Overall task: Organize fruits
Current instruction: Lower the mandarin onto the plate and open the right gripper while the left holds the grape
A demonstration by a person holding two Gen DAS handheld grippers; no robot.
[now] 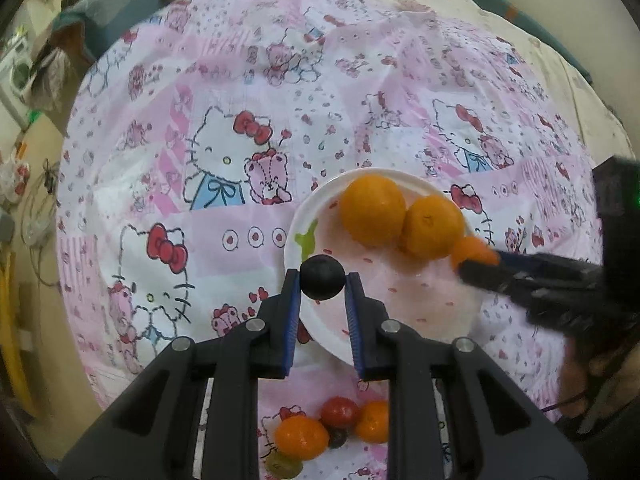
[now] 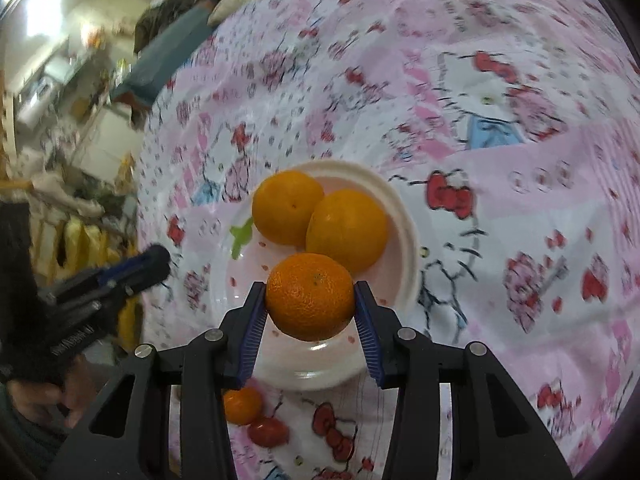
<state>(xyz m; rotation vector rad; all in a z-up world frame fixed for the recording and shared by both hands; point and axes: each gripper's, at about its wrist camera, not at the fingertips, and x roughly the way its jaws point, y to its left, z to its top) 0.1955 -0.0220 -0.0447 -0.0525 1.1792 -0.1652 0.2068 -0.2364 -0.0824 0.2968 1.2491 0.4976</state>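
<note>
Pink cartoon-cat tablecloth [image 1: 224, 80] covers the round table, with household clutter blurred behind at ten o'clock. We find a white plate [image 1: 296, 216] near the table's centre, carrying two oranges [image 1: 373, 209] that touch each other at its twelve-to-two o'clock rim. We note the left gripper [image 1: 322, 280] clenched on a small dark round fruit [image 1: 322, 277], possibly a grape or plum, held over the plate's seven o'clock portion. The right gripper [image 2: 310, 298] is grasping a mandarin [image 2: 310, 295] between its blue pads, poised over the plate just at six o'clock of the two oranges. A loose pile [image 1: 332, 428] of a small mandarin, a red tomato-like fruit and grapes remains on the cloth at six o'clock of the plate.

We judge the step in hand to be delivery of both held fruits onto the plate. The next move calls for lowering the mandarin into the bare dish beside the oranges before releasing, so it does not roll, and for keeping the two grippers apart over the shared plate.
</note>
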